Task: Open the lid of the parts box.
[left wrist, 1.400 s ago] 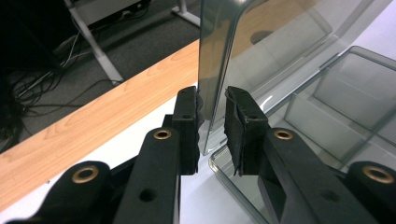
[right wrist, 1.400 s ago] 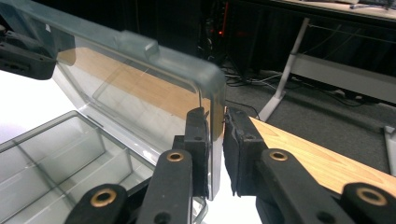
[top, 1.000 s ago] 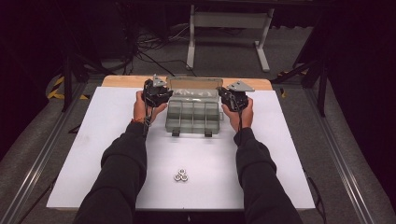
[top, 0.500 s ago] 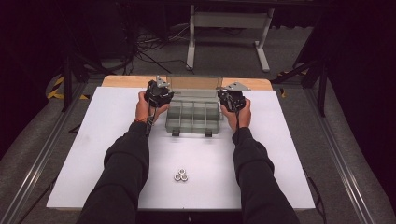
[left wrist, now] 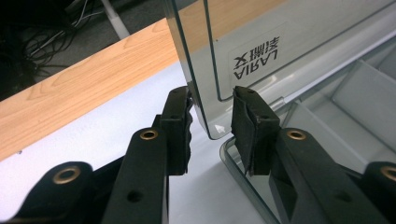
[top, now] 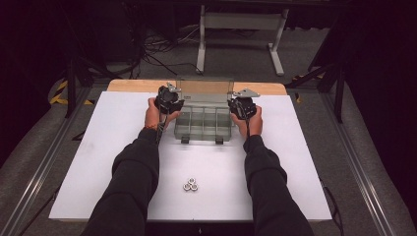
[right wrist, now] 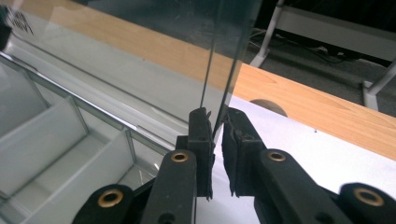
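Since a second ago both grippers have moved inward and slightly back along the box sides; the lid [top: 204, 90] now stands roughly upright at the back of the organiser box [top: 203, 123], where earlier it looked lower and flatter.

Left gripper [left wrist: 212, 119]: jaws straddle the lid's lower left corner, visible gap on both sides of the clear panel, so released, or at most loosely bracketing it. "AIRAJ" label on the lid reads mirrored from this side.

Right gripper [right wrist: 217, 122]: jaws nearly closed around the lid's right edge. Looks like a pinch on the panel, but a thin gap shows on one side, so contact is light at best.

Box sits at the far middle of the desk [top: 305, 167], latches facing the person, compartments look empty. Three nuts [top: 191, 185] lie clustered near the front edge, well apart from the box.

My read: the lid-opening step is about done. The lid seems to stand on its hinge with little support. Next is probably letting go and going for the nuts. Risk: the lid drops shut if it is not past vertical.
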`<state>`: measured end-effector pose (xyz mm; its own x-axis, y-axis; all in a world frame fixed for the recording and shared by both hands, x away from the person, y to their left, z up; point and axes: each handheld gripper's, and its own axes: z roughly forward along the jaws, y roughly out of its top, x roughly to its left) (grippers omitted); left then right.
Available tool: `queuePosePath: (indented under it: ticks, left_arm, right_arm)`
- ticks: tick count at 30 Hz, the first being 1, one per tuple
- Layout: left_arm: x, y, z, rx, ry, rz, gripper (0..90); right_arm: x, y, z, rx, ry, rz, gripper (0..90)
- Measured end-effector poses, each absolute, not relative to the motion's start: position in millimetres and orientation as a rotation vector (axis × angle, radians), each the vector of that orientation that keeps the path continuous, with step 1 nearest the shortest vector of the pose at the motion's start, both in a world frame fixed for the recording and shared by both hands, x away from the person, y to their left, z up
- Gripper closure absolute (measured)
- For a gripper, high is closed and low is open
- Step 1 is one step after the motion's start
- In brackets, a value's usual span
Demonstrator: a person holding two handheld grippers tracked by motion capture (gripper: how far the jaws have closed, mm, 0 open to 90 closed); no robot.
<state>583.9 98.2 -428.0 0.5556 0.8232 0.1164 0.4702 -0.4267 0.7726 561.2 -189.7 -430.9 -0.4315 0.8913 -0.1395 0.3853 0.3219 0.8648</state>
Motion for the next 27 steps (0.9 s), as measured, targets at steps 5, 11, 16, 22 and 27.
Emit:
queuePosePath:
  ticks: [5,11,16,22,27]
  left_arm:
    - [585.4,96.8,-428.8,2.084,1.039,0.654,65.9]
    - [586.0,97.2,-429.8,2.075,1.043,0.658,64.8]
    - [586.1,96.7,-428.9,2.08,1.06,0.672,60.4]
    - [587.3,96.4,-428.1,2.083,1.077,0.691,54.5]
    - [589.2,99.9,-427.7,2.086,1.089,0.688,51.7]
  right_arm:
    - [563.3,-188.7,-434.9,1.127,1.982,1.014,81.0]
    - [564.2,-189.0,-436.7,1.132,1.977,1.016,80.0]
    - [565.3,-189.2,-436.2,1.148,1.967,1.0,73.3]
    - [567.3,-188.1,-435.6,1.162,1.963,0.991,67.9]
    - [571.7,-187.3,-435.2,1.175,1.97,0.973,64.1]
